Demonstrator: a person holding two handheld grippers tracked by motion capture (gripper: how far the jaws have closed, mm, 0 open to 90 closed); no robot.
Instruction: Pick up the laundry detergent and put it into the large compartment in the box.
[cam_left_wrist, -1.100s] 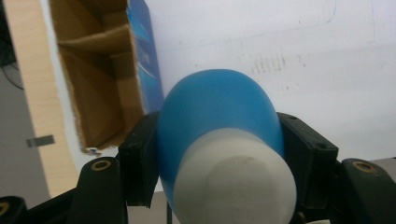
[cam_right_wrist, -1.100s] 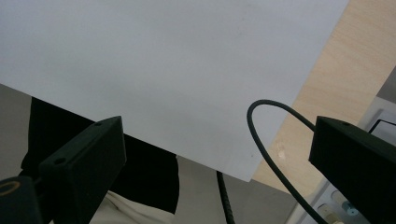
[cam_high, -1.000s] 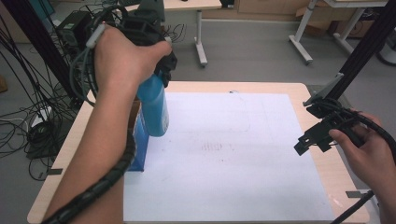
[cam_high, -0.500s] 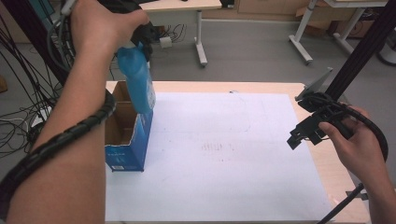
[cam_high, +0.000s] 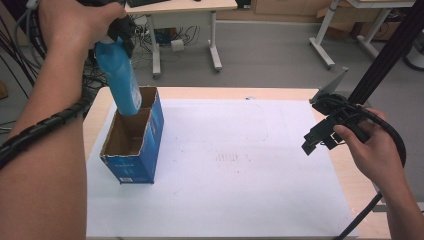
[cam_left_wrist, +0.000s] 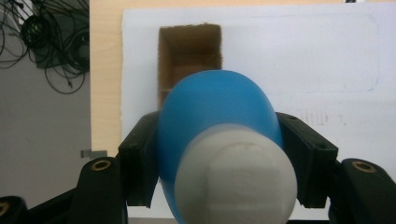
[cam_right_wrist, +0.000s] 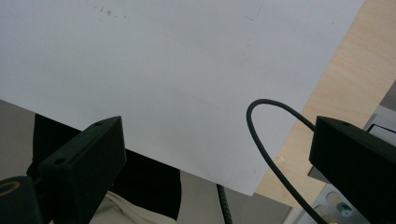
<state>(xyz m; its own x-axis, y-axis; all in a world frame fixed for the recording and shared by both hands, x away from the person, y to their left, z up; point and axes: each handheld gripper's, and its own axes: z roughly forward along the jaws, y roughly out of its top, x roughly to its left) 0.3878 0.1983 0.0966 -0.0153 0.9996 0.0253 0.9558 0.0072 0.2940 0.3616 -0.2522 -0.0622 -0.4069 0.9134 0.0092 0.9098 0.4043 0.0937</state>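
Observation:
My left gripper (cam_high: 117, 32) is held high at the far left, shut on a blue bottle (cam_high: 120, 82) near its top. The bottle tilts down toward an open blue cardboard box (cam_high: 135, 167) standing on the white sheet. Its lower end hangs over the box's far compartment. In the left gripper view the black jaws clamp the blue bottle (cam_left_wrist: 210, 98) from both sides, its pale cap (cam_left_wrist: 238, 182) nearest the camera, with the box (cam_left_wrist: 189, 46) far below. My right gripper (cam_high: 320, 137) hovers open over the table's right side. In the right gripper view my right gripper (cam_right_wrist: 215, 168) has nothing between its jaws.
A white sheet (cam_high: 240, 190) covers most of the wooden table (cam_high: 350, 175). Cables (cam_high: 95, 80) lie on the floor past the table's left edge, and desks stand beyond the far edge. A black cable (cam_right_wrist: 271, 140) loops near the sheet's corner.
My left gripper has carried the blue bottle up and to the left, so the box's open top now shows. The right gripper has barely shifted and stays open.

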